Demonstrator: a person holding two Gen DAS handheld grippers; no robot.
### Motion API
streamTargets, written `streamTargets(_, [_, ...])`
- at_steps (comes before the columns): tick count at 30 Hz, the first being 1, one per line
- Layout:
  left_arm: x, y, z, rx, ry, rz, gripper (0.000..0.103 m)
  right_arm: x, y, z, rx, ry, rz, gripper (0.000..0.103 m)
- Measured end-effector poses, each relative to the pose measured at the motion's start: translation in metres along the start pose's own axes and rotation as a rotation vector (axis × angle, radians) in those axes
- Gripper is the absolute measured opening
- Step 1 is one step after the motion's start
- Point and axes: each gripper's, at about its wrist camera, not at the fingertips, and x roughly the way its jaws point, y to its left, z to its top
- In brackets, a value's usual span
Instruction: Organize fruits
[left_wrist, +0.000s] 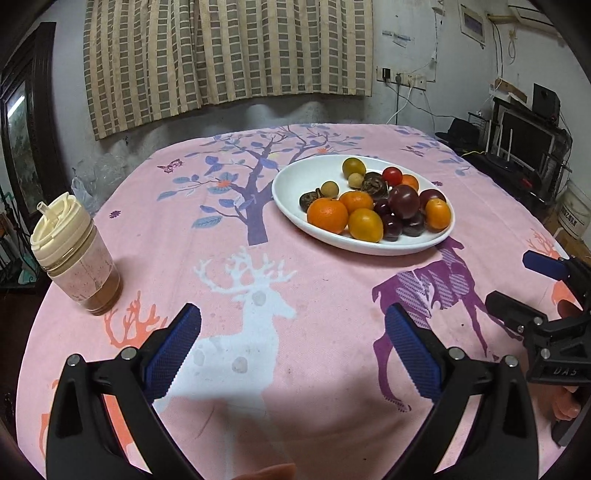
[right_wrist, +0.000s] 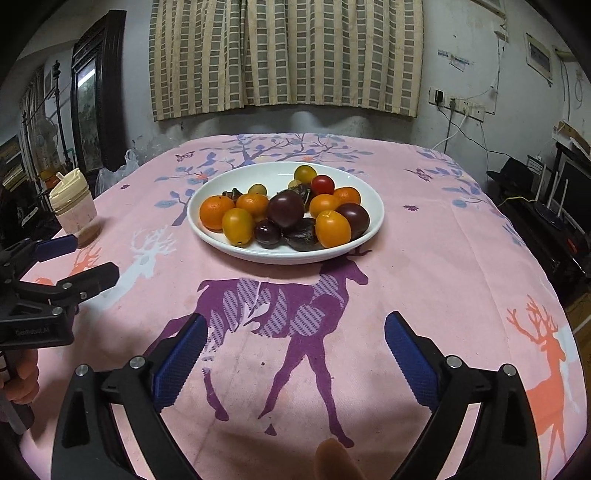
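**Fruits piled on the white plate, both grippers released**

The white plate (right_wrist: 373, 201) is seen in the upper middle of the right wrist frame, on the pink tablecloth (right_wrist: 424, 280). The fruits are heaped on its near side: an orange (right_wrist: 215, 213), a dark plum (right_wrist: 285, 208), a red cherry tomato (right_wrist: 322, 184) and others. The left gripper (left_wrist: 291, 350) and the right gripper (right_wrist: 293, 350) are held low in their frames, jaws spread wide, nothing between them. A lidded cup (left_wrist: 75, 258) is seen at the left of the left wrist frame.
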Motion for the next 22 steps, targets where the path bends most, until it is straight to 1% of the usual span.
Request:
streamTargets(7, [0.0027, 0.0016, -0.0008, 0.006, 0.012, -0.001, 0.098, -0.0009, 0.0067, -0.0003, -0.032, -0.005, -0.003, 0.097])
streamTargets(22, [0.0037, -0.0048, -0.0028, 0.024, 0.018, -0.003, 0.098, -0.0013, 0.0042, 0.0001, -0.018, -0.006, -0.008, 0.097])
